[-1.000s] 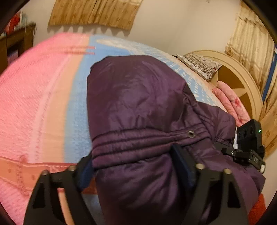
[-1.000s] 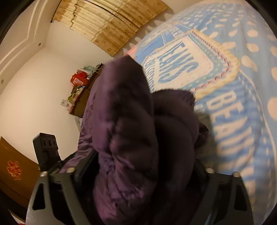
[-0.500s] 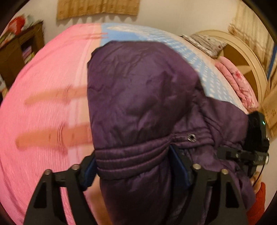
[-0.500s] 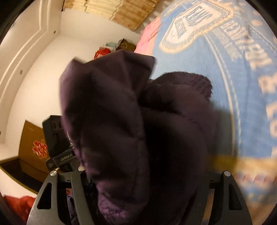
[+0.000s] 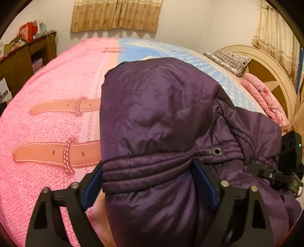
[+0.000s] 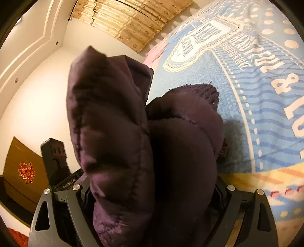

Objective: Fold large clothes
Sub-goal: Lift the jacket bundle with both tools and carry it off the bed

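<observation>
The bed (image 5: 62, 79) — pink-and-blue blanket (image 5: 47, 133) — carries the purple jacket (image 5: 159, 106), a pillow (image 5: 229, 58) and folded pink bedding (image 5: 266, 98).

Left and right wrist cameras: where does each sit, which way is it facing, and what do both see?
Left wrist: on the left gripper, looking along its fingers over the purple jacket across the bed toward the curtain; the right gripper shows at right.
Right wrist: on the right gripper, tilted, facing bunched jacket, blue blanket; the left gripper shows at left.
Shared: jacket, bed, curtain, each other's gripper.

Jacket (image 5: 161, 114) apparently lowered toward bed (image 5: 57, 85).
</observation>
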